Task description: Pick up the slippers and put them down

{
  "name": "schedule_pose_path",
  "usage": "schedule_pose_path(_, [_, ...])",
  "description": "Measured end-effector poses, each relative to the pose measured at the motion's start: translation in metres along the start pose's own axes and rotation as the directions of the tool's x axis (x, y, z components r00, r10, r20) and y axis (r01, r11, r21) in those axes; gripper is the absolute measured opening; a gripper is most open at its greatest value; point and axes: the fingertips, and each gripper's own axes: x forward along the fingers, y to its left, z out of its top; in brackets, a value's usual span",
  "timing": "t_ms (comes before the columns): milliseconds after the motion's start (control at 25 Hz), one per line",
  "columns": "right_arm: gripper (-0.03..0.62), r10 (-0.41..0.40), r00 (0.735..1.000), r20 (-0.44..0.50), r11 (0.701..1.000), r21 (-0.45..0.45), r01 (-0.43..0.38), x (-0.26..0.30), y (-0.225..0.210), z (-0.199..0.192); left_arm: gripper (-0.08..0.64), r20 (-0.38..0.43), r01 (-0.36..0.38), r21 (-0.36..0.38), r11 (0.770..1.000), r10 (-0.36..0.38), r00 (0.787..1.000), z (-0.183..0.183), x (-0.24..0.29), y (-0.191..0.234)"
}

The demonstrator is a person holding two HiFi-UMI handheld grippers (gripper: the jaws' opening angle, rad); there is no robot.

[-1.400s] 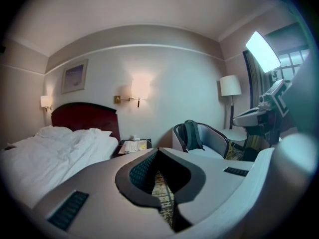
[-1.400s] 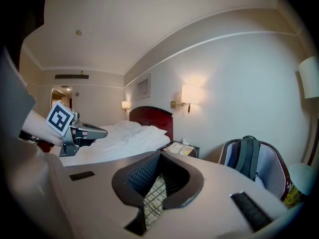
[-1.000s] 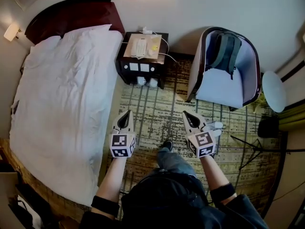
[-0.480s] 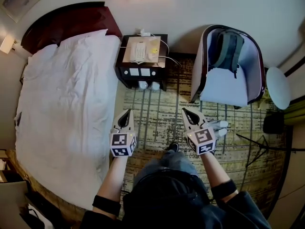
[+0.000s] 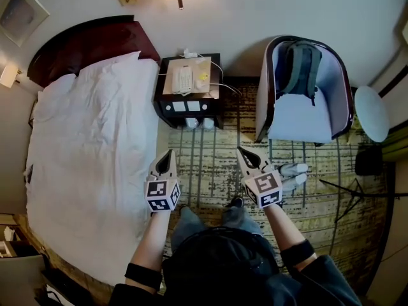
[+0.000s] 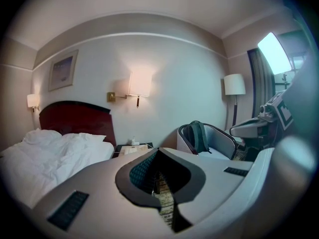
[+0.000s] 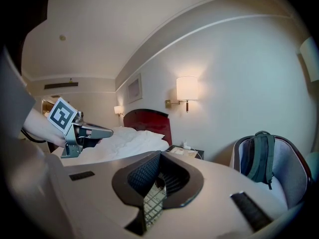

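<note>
Both of your tools are shut tight with nothing in them. The left tool [image 5: 167,160] and the right tool [image 5: 247,159] are held out level in front of you at the middle of the head view, apart from each other. That looks like a carrying posture rather than a reach. The slippers [image 5: 294,174] lie side by side on the carpet [image 5: 210,171] at centre right of the frame, just right of your right tool and in front of the armchair [image 5: 306,116], which has a backpack [image 5: 301,65] on its seat. The pair has not been picked up. Your right tool is the nearer one, so it likely goes first, and its jaws must open before it drops to them.
</note>
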Motion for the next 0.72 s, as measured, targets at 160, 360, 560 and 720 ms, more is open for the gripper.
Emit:
schedule_pose_path(160, [0.005,-0.026,1.000,0.001,1.000,0.003,0.026,0.011,-0.004,-0.007,0.000,0.009,0.007,0.007,1.000,-0.007,1.000,0.000,0.009,0.011])
schedule_pose_path(360, [0.005,-0.036,0.999,-0.009,0.999,0.009,0.036,0.037,0.018,-0.003,0.000,0.002,0.049,0.018,0.999,-0.049,0.999,-0.001,0.014,0.031])
schedule_pose_path(560, [0.005,-0.086,0.996,-0.014,0.996,0.005,0.086,0.074,0.039,0.004,0.000,0.012,0.100,0.034,0.994,-0.100,0.995,-0.002,0.029,0.072])
schedule_pose_path(720, [0.005,-0.130,0.991,-0.017,0.991,0.011,0.131,0.103,0.056,0.013,0.000,0.027,0.139,0.057,0.989,-0.141,0.990,0.001,0.042,0.109])
